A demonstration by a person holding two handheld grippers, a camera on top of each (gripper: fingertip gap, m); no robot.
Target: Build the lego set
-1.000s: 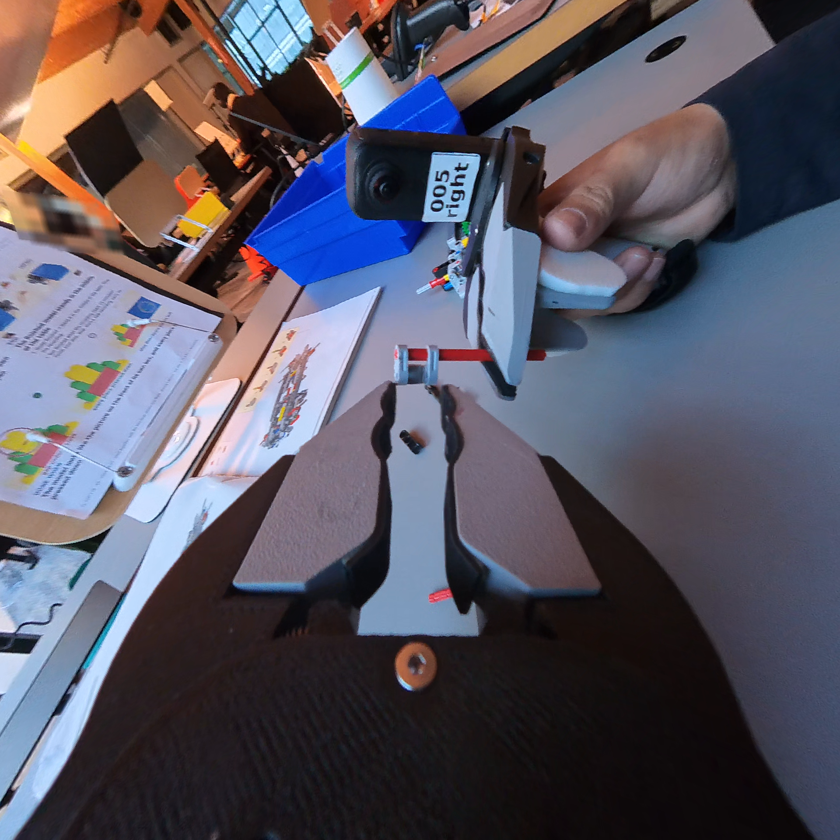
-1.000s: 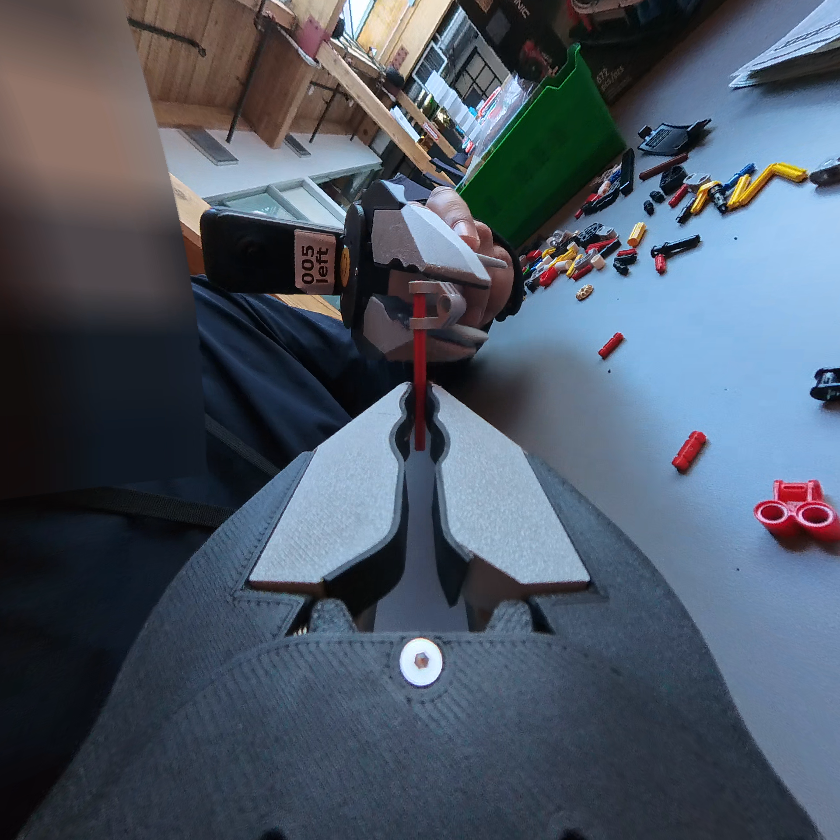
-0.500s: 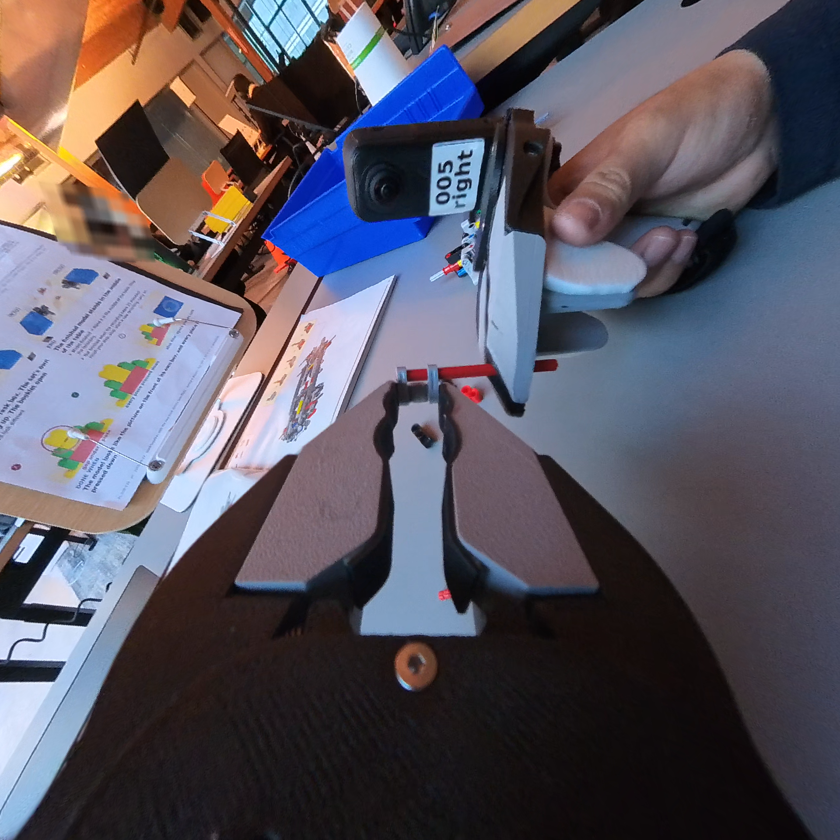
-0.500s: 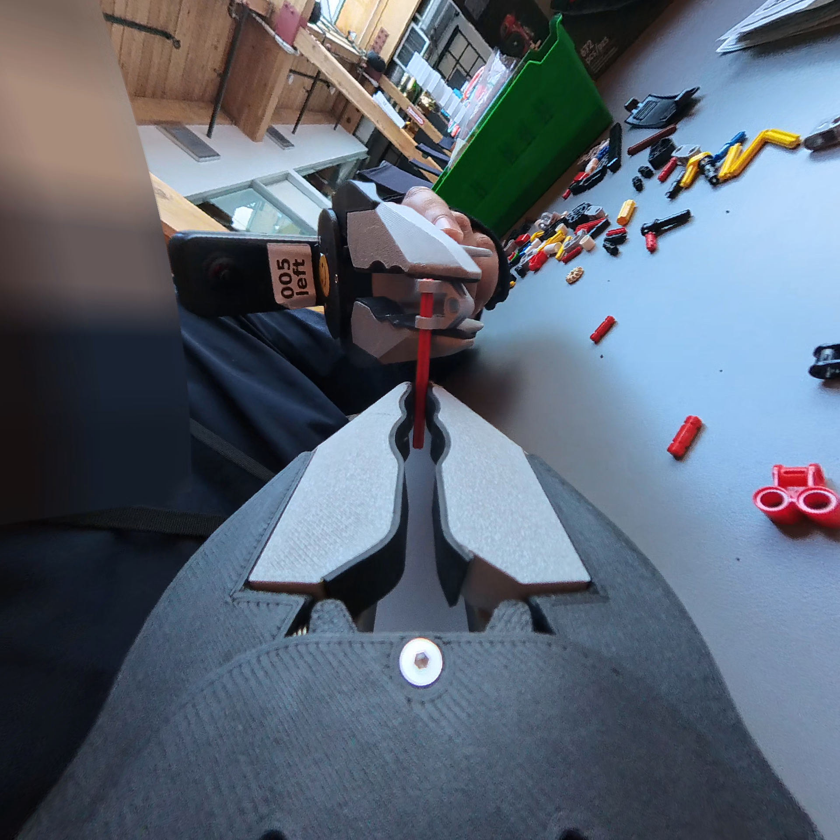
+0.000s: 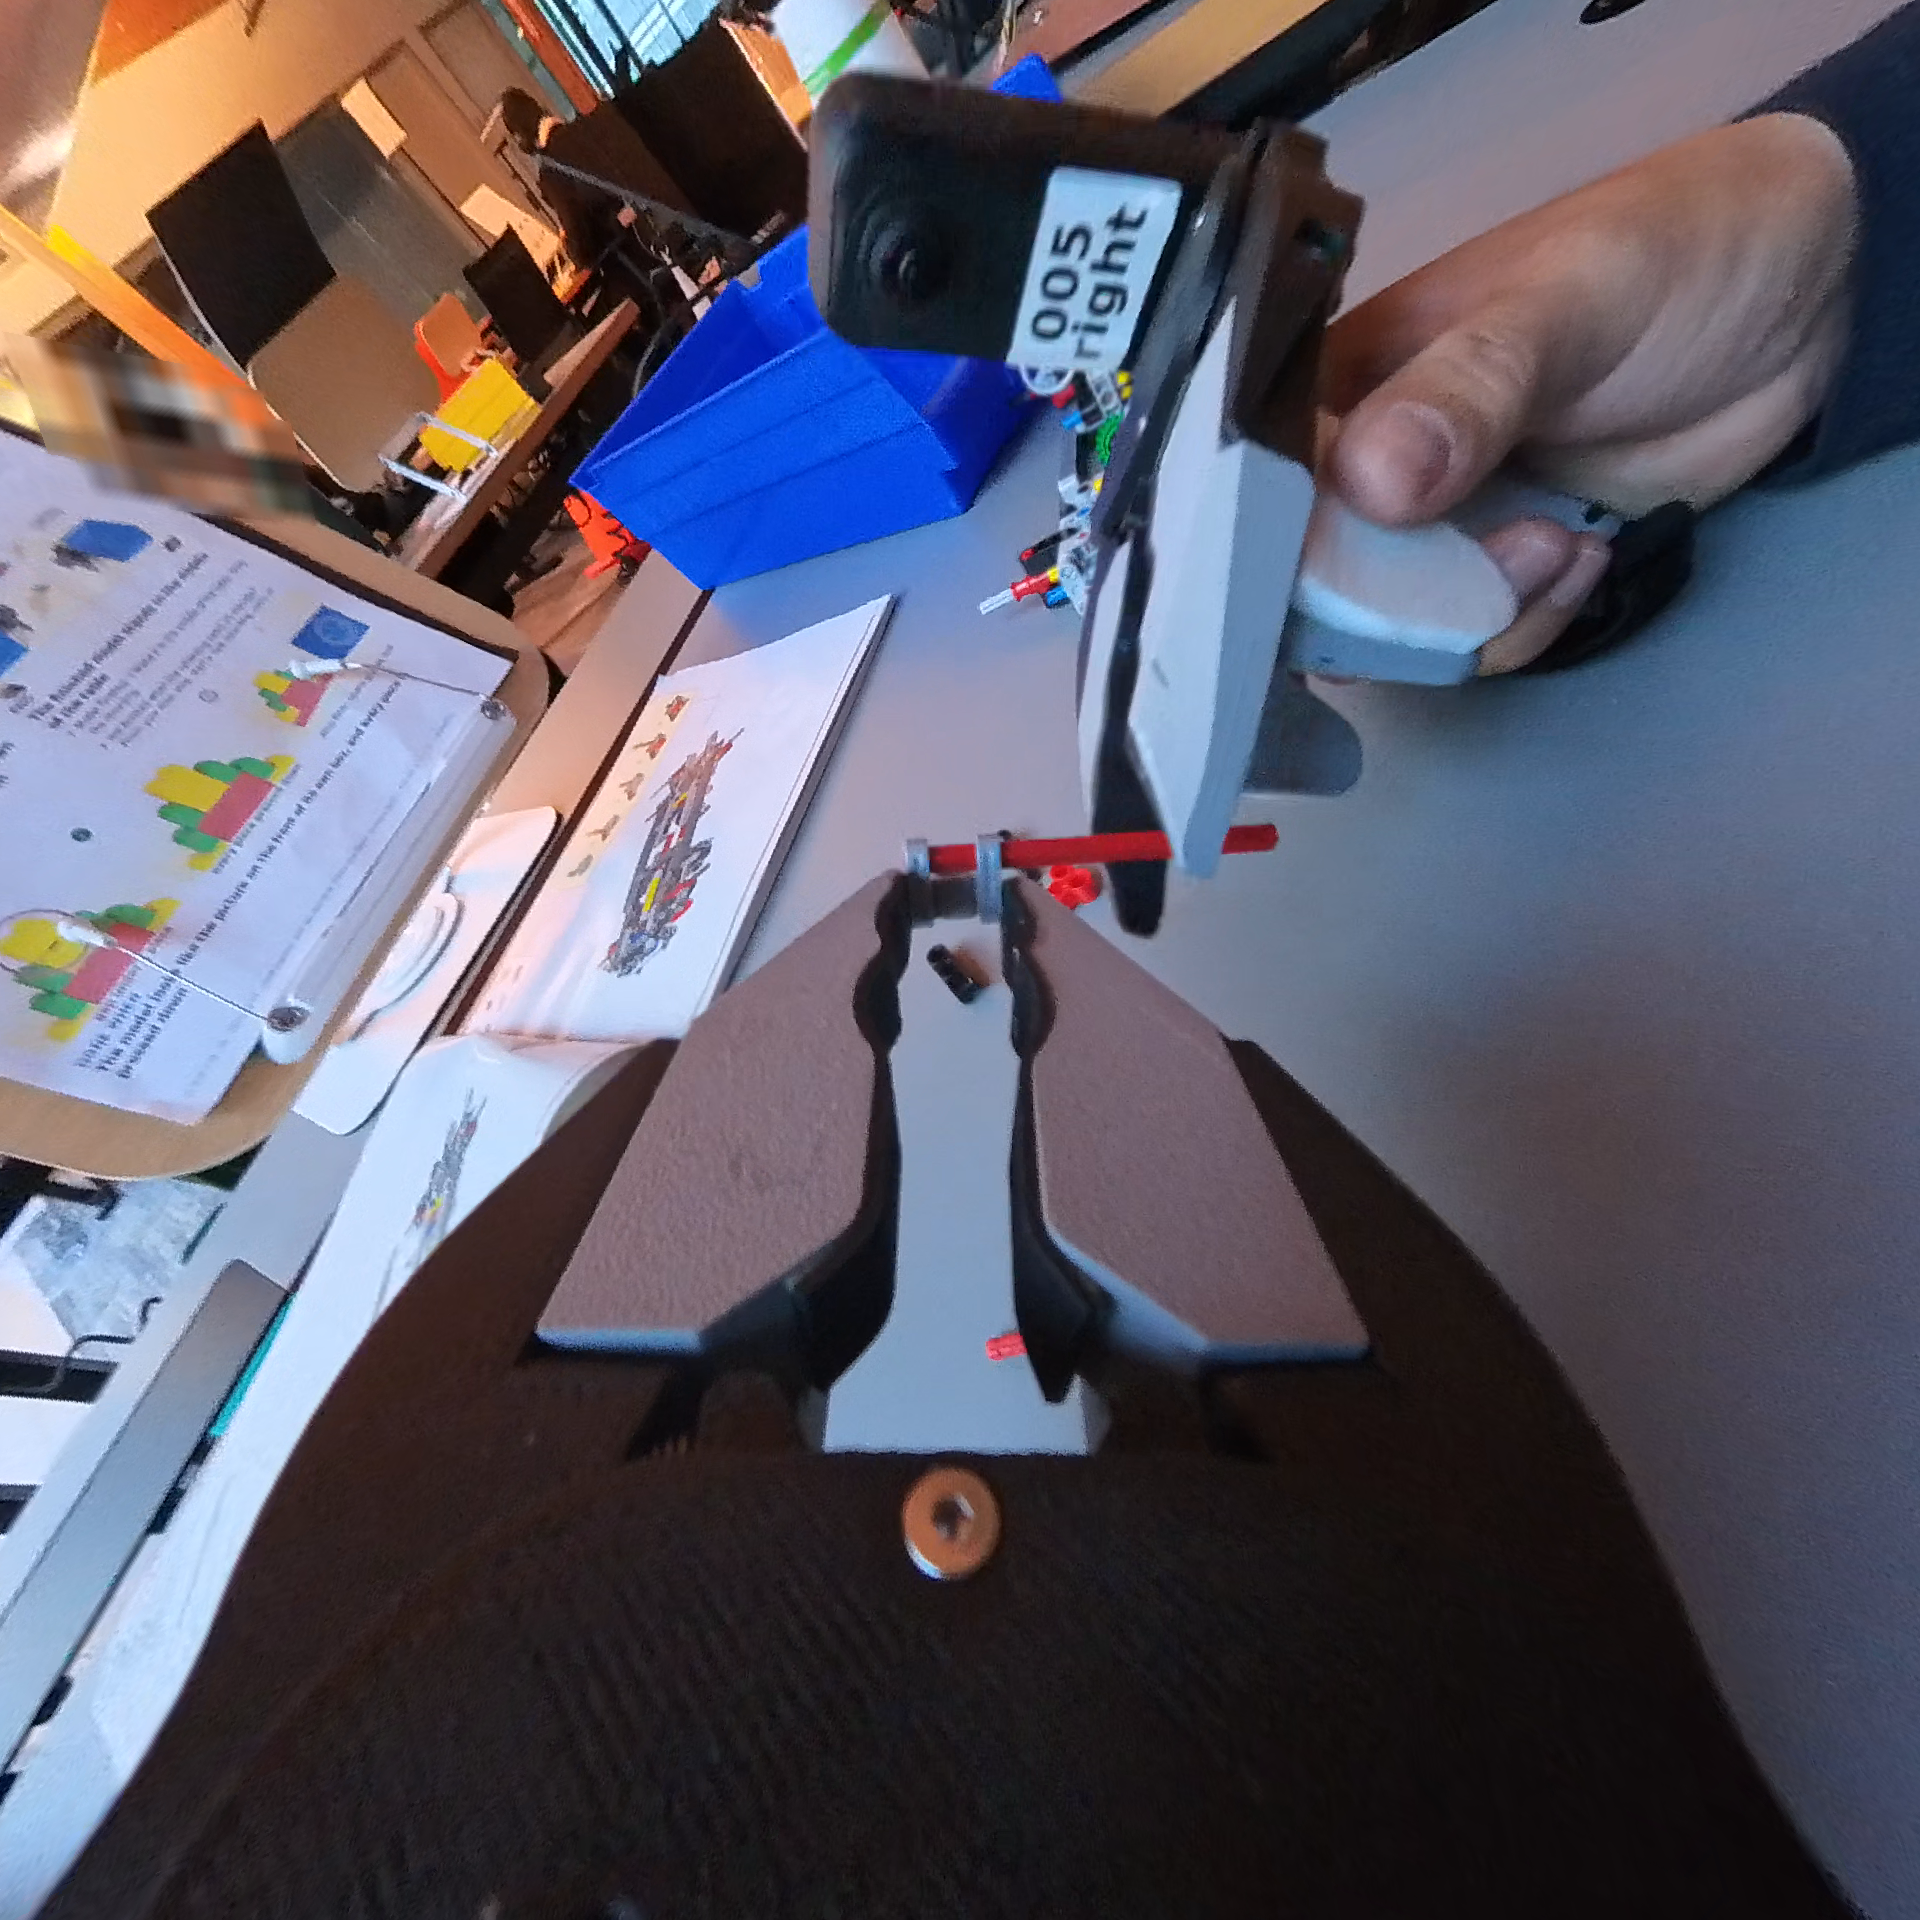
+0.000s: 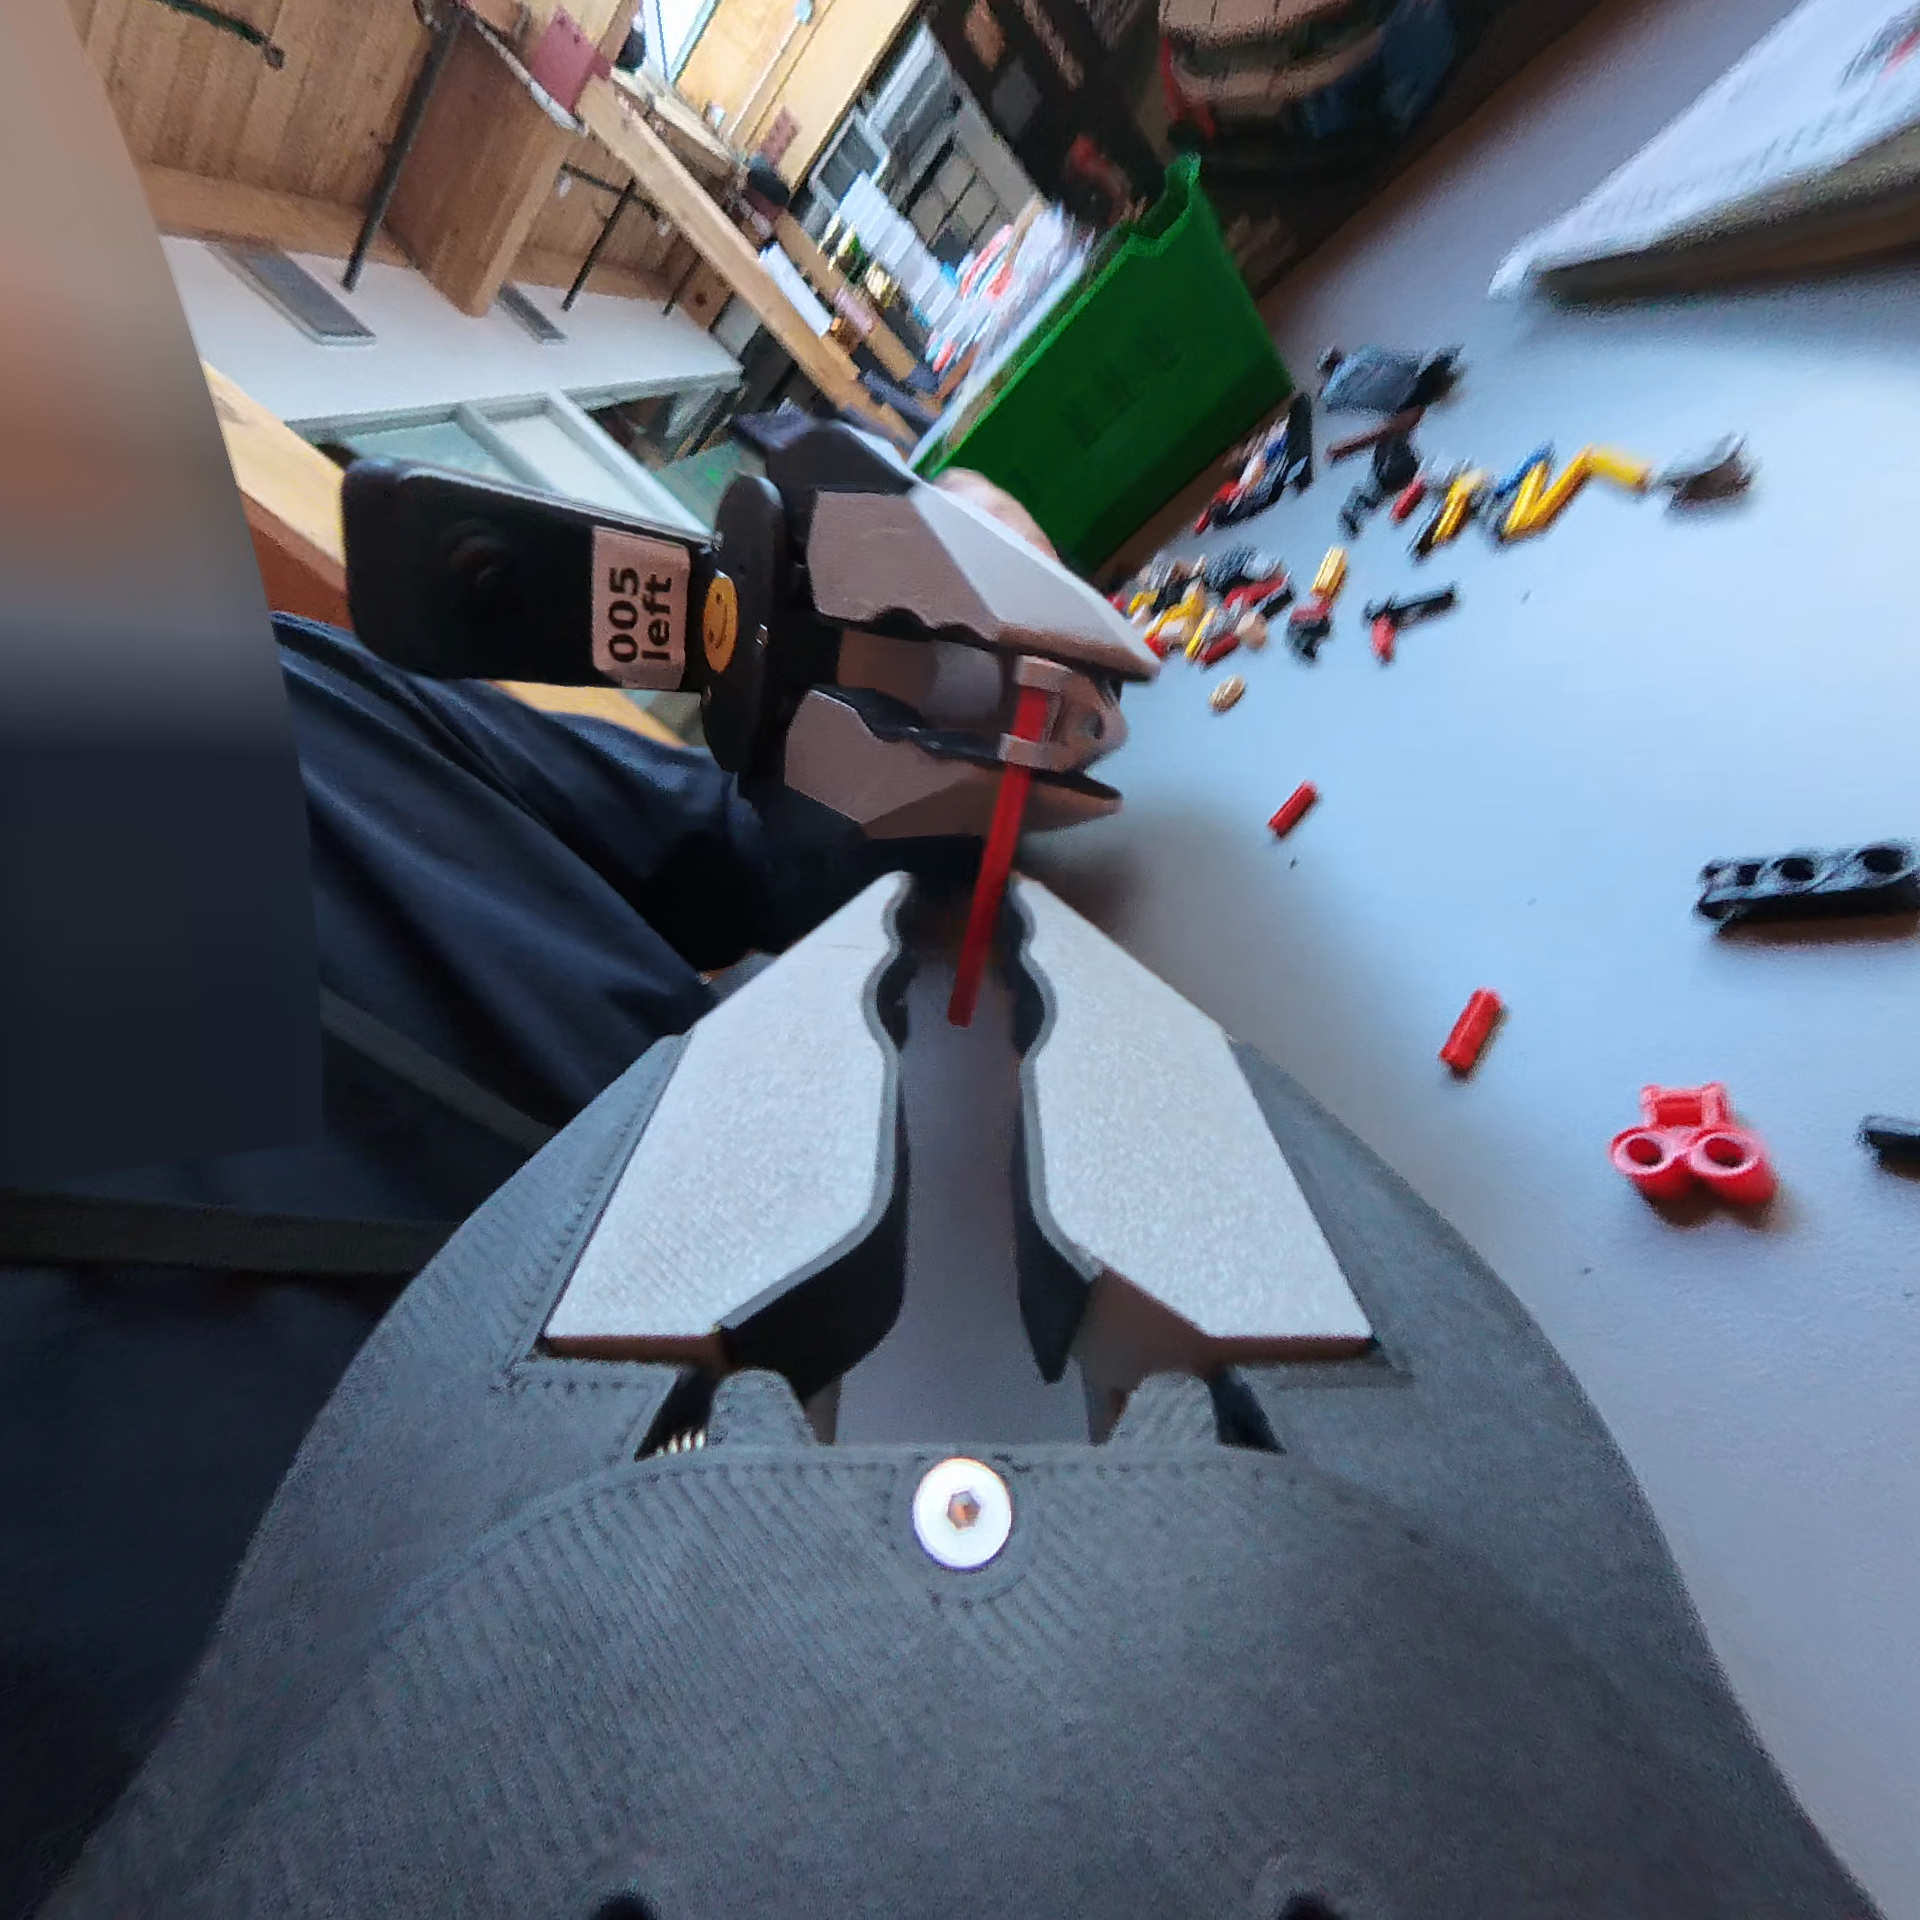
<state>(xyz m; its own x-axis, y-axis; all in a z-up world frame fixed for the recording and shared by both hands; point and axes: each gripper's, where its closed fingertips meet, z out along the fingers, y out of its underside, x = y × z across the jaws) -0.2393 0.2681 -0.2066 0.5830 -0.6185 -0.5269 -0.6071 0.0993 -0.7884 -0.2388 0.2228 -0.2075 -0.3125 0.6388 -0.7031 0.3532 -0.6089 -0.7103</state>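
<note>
Both grippers changed little: left gripper [image 5: 951,909] still pinching grey connector [image 5: 958,878], right gripper [image 6: 961,935] now spread, free of red axle [image 6: 992,883].

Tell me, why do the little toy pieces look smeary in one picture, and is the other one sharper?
Right wrist view: motion blur smears the scattered building pieces and green bin; the red rod stays fairly crisp. Left wrist view: sharper, warm orange light at left, the blue bin clear, edges bent by the wide lens.
</note>
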